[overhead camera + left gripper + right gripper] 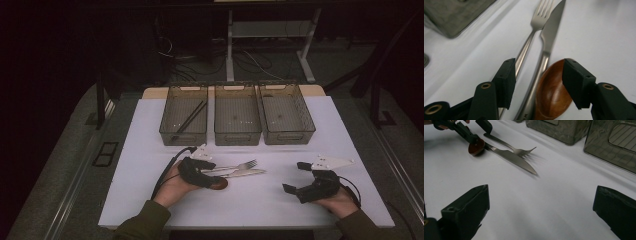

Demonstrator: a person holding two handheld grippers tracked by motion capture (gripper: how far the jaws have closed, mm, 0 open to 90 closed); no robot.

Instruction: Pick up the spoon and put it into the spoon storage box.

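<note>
- Currently at the white table (150, 200), hands in from the near edge, one gripper each.
- Far side, left to right: three clear bins in a row. Left bin (183, 116) has two dark sticks lying in it, likely chopsticks (190, 118). Middle bin (237, 115) and right bin (286, 114) each show a small dark speck on the floor; can't tell what it is.
- My left gripper (537, 75) is low over the cutlery cluster, left of table centre. Jaws about half apart, not pressing on anything.
- Between those jaws, left to right in the left gripper view: fork (534, 32) handle passing right by the left pad, knife (549, 37) handle down the middle, bowl of a wooden spoon (552, 92) next to the right pad. Can't tell if either pad touches.
- Fork and knife lie side by side, tines and blade tip pointing away from that gripper, toward the table's right. Knife handle overlaps the spoon's rim.
- In the high view the spoon's brown bowl sits just under the left gripper, on the near side of the knife.
- My right gripper (298, 176) is well apart from the cutlery, near the right front of the table, resting in my hand. Jaws wide, nothing between them but bare tabletop.
</note>
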